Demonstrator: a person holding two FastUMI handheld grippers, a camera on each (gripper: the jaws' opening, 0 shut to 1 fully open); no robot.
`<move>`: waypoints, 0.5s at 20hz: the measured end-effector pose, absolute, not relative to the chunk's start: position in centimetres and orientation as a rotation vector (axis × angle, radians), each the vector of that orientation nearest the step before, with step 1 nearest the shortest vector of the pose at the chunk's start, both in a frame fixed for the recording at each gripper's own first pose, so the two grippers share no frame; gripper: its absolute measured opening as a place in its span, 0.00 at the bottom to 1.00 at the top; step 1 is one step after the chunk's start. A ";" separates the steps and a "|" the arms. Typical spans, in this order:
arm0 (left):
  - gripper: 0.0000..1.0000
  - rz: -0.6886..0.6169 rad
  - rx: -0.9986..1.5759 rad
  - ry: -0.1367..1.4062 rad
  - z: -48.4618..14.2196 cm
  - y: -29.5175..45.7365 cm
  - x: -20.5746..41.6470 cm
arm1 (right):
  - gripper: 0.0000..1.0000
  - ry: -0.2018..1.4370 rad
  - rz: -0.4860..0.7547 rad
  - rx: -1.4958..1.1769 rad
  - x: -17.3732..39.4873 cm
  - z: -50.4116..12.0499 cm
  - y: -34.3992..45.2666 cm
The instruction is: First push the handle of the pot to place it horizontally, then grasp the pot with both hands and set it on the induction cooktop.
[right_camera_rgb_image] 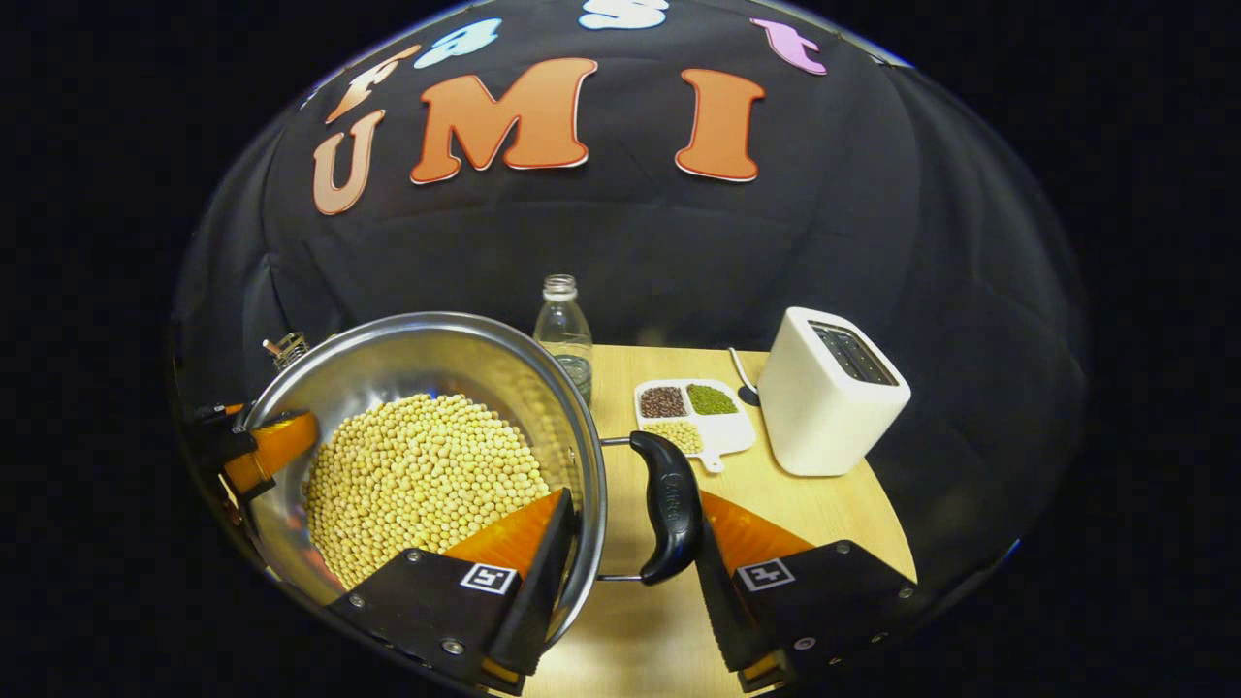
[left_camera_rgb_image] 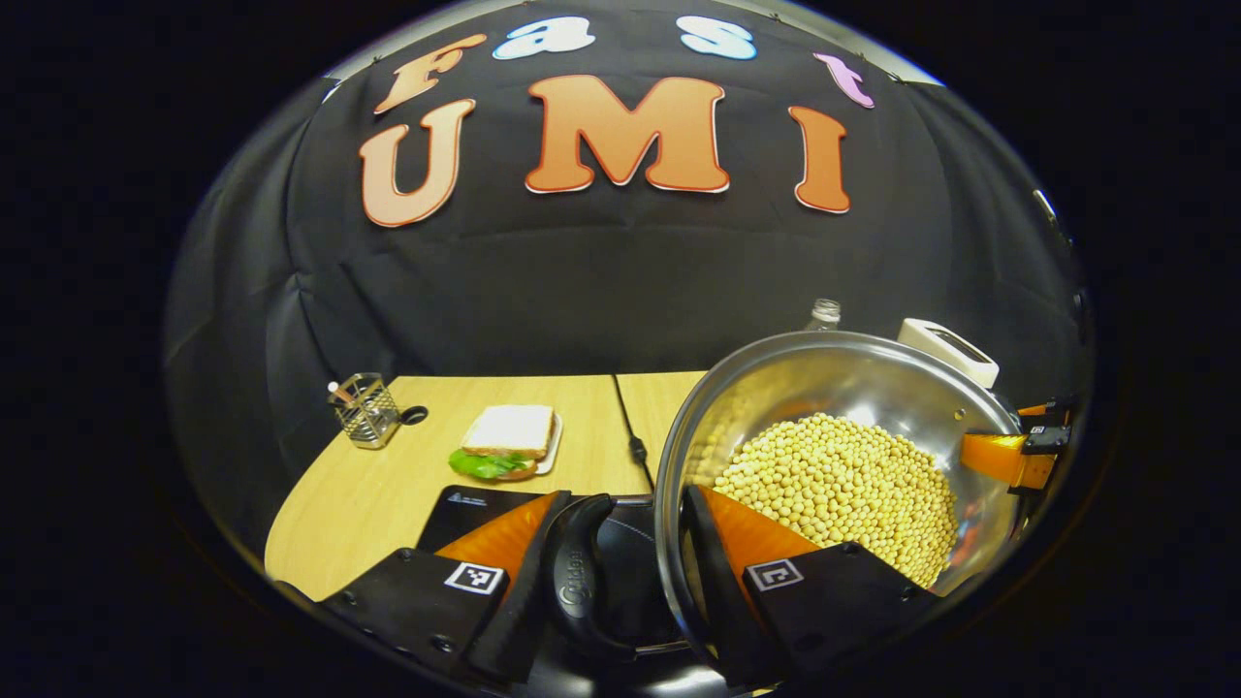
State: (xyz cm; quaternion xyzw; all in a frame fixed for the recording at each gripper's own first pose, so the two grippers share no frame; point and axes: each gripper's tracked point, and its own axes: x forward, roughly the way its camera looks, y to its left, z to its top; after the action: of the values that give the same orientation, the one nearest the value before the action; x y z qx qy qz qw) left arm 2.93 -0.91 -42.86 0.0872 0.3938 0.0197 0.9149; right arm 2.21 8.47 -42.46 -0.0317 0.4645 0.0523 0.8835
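Note:
A steel pot [left_camera_rgb_image: 824,373] heaped with yellow soybeans [left_camera_rgb_image: 843,485] is held from both sides. My left gripper [left_camera_rgb_image: 628,499] is shut on the pot: one finger is inside the wall and the other outside the black side handle [left_camera_rgb_image: 582,572]. The black induction cooktop [left_camera_rgb_image: 470,509] lies just beneath that handle. My right gripper [right_camera_rgb_image: 635,496] clamps the opposite black handle [right_camera_rgb_image: 669,509] and the pot [right_camera_rgb_image: 407,364] wall the same way. Each view shows the other gripper across the pot. I cannot tell whether the pot's base touches anything.
A wire utensil holder [left_camera_rgb_image: 364,412], a sandwich on a plate [left_camera_rgb_image: 509,436] and a black cable [left_camera_rgb_image: 630,441] sit on the wooden table beyond the cooktop. On the right side stand a glass bottle [right_camera_rgb_image: 564,334], a divided dish of beans [right_camera_rgb_image: 690,412] and a white toaster [right_camera_rgb_image: 829,393].

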 end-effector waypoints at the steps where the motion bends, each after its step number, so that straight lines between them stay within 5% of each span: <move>1: 0.76 0.051 0.178 0.807 -42.5 0.0 2.8 | 0.68 0.960 0.119 -0.069 2.3 -42.3 9.3; 10: 0.76 0.136 0.181 0.790 -38.5 7.4 1.8 | 0.68 0.925 0.205 -0.078 2.4 -40.4 17.6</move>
State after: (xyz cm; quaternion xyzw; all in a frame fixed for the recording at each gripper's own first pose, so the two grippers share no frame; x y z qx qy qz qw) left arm 1.79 7.44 -38.48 0.0879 0.3841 0.0661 0.9167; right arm 2.39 17.56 -40.41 -0.0376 0.4451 0.0988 0.8892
